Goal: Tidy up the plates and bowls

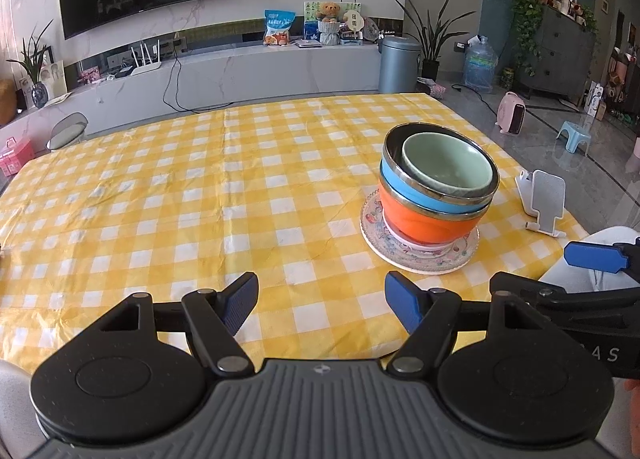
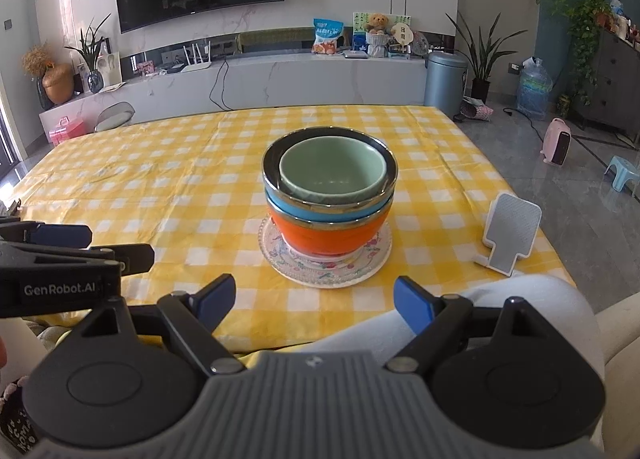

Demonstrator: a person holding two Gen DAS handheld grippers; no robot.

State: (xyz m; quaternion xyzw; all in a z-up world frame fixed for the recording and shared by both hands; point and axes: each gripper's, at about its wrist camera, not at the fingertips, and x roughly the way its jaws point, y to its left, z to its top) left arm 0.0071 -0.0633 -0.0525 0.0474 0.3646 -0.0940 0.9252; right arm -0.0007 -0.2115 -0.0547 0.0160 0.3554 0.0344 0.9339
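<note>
Left gripper (image 1: 321, 301): its blue-padded jaws are standing wide apart over the near edge of the table, gripping nothing and touching nothing; only checked cloth is showing in the gap.
Right gripper (image 2: 314, 299): its jaws are likewise gaping wide and holding nothing, hanging over the near table edge with a pale-clad knee (image 2: 520, 299) lying under the right-hand finger.
Gripper spacing: the two are sitting side by side, each one's tip showing at the margin of the other's view, both well short of the crockery.
Patterned plate (image 2: 376, 259): it is lying flat on the yellow checked tablecloth (image 2: 160, 187), carrying the whole stack; a smaller pink plate (image 2: 328, 255) is peeking out beneath the lowest bowl.
Orange bowl (image 2: 320, 237): it is sitting upright on the plates, acting as the base of the nest.
Blue bowl (image 2: 304, 213): it is nesting inside the orange one, with only its metal-rimmed upper band showing.
Green bowl (image 2: 332, 171): it is resting inside the blue bowl, tilted a little, with nothing in it.
Stack position: it is standing right of centre in the left wrist view and straight ahead in the right wrist view.
White phone stand (image 2: 508, 235): it is sitting on the cloth to the right of the stack, apart from it.
</note>
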